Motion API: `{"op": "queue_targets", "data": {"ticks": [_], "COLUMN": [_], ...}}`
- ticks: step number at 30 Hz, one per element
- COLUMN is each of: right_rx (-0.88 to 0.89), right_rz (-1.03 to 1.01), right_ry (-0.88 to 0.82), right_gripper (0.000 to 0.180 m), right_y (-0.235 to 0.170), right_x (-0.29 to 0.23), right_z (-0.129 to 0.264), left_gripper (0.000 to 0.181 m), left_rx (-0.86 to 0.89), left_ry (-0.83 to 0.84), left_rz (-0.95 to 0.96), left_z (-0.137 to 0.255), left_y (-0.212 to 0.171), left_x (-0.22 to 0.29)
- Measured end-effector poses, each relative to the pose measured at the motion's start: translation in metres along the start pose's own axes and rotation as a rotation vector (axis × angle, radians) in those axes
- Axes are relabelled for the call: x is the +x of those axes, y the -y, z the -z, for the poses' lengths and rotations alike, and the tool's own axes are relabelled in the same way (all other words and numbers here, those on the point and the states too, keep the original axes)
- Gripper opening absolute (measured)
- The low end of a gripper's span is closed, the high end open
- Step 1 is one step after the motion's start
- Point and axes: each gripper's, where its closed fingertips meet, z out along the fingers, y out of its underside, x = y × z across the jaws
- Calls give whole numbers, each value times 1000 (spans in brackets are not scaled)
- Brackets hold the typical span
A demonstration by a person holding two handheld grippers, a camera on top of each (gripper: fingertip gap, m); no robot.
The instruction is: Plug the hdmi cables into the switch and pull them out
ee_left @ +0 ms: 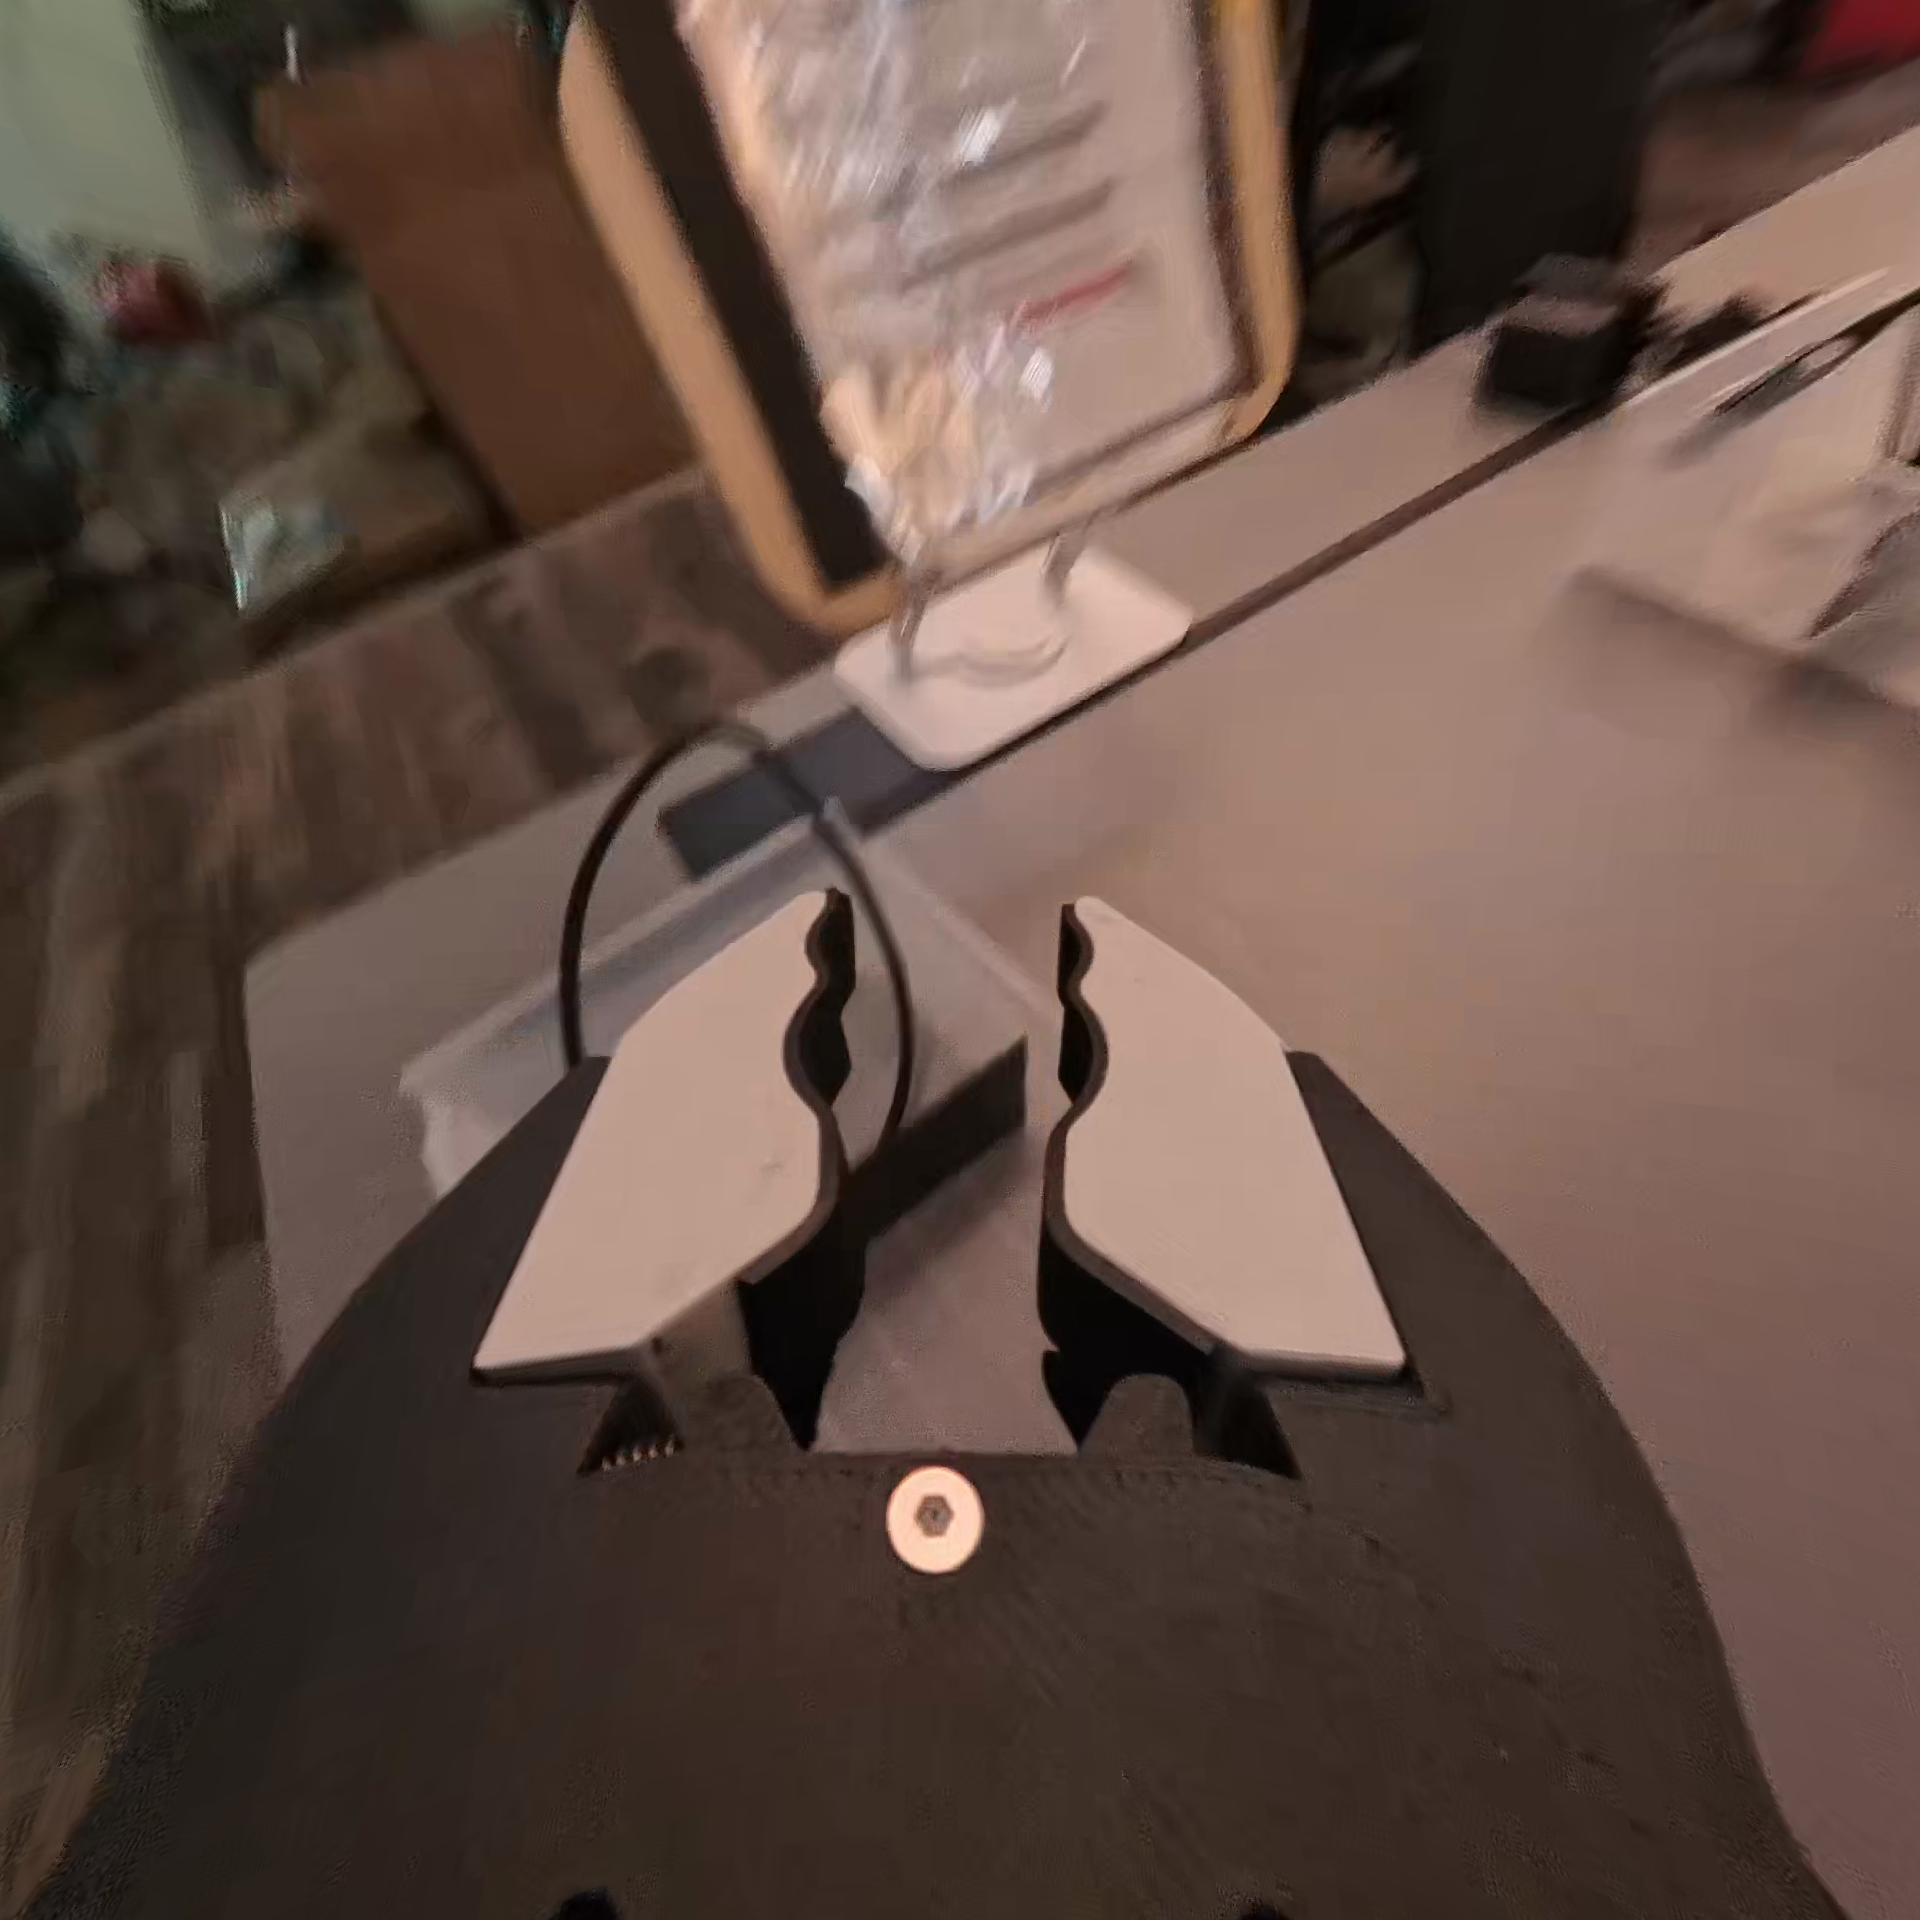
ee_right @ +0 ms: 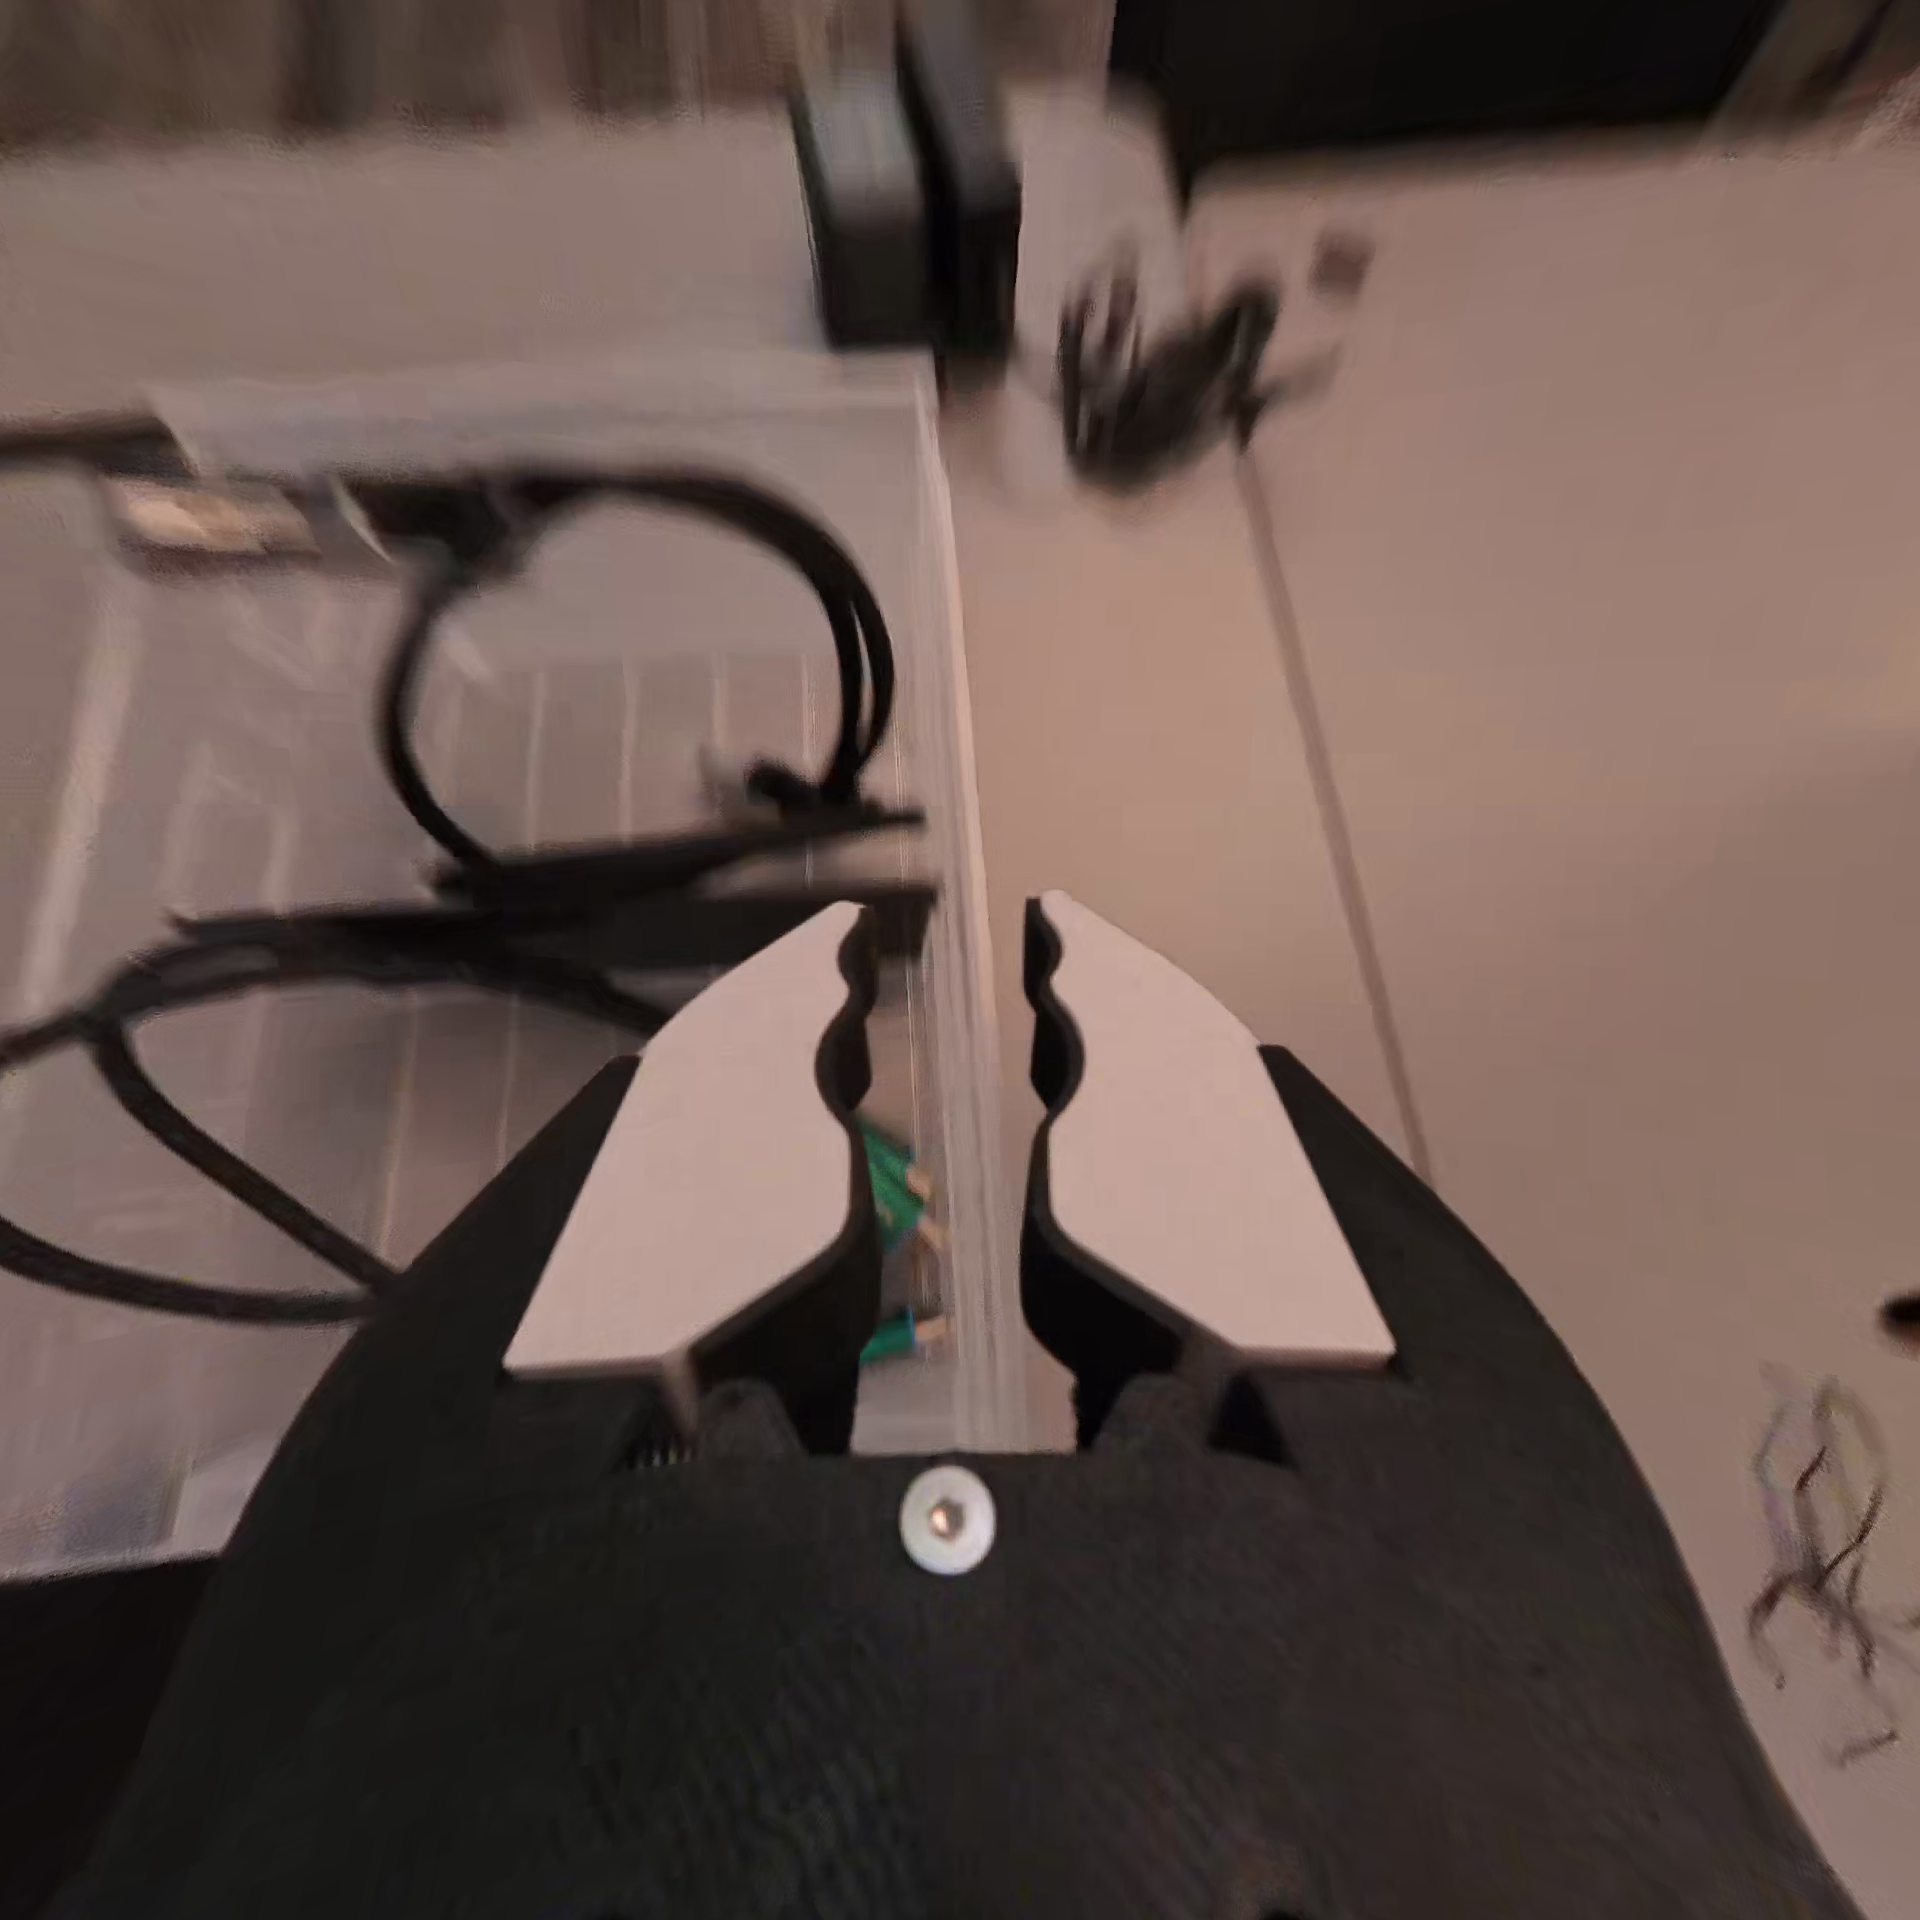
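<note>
Both views are smeared by motion blur, so fine detail is lost.

In the right wrist view, a clear plastic bin (ee_right: 935,623) sits on the pale tabletop (ee_right: 1558,727), its long right wall running up the middle of the frame. Inside it lie black HDMI cables (ee_right: 623,935): one tied in a round coil (ee_right: 862,644) toward the far end, others in loose loops spilling across the floor of the bin toward the left edge of the picture. Against the near part of the right wall, some small green pieces with pale tips (ee_right: 891,1195) rest in the bin; what they are cannot be told. The right claw (ee_right: 943,914) hangs over that wall with its jaws parted by a moderate gap, one finger above the bin's inside, the other above the tabletop, holding nothing. Beyond the bin stands a dark boxy object (ee_right: 914,177), too blurred to identify, with a tangle of dark cords (ee_right: 1164,364) beside it.

In the left wrist view, the left claw (ee_left: 956,914) is likewise partly open and empty. A black cable loop (ee_left: 727,883) rises from a clear container (ee_left: 499,1049) under the claw. Past it lies a flat dark rectangle (ee_left: 790,795), possibly the switch, near the white base of a wood-framed mirror (ee_left: 935,312).
</note>
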Motion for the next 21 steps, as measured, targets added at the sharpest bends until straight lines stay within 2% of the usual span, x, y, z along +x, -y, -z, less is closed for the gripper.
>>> {"op": "queue_targets", "data": {"ticks": [2, 5, 7, 10, 14, 18, 21], "right_rx": [261, 623, 751, 800, 867, 846, 757], "right_rz": [111, 269, 344, 407, 420, 406, 437], "right_ry": [-8, 27, 80, 206, 410, 518, 537], "right_gripper": [31, 39, 41, 47, 47, 46, 47], "right_y": [50, 111, 135, 155, 171, 165, 156], "right_x": [-27, -91, -138, -202, -267, -292, -293], "right_z": [34, 88, 112, 128, 139, 122, 100], "left_gripper": [35, 37, 40, 42, 38, 39, 35], "left_rx": [-96, -118, -108, -148, -357, -557, -627], "left_ry": [83, 230, 277, 319, 357, 429, 450], "left_rz": [96, 172, 156, 106, 5, -46, -36], "left_z": [5, 5, -4, -33, -82, -111, -118], "left_y": [-30, -55, -63, -71, -96, -128, -142], "left_x": [-32, -79, -97, -110, -116, -132, -142]}}
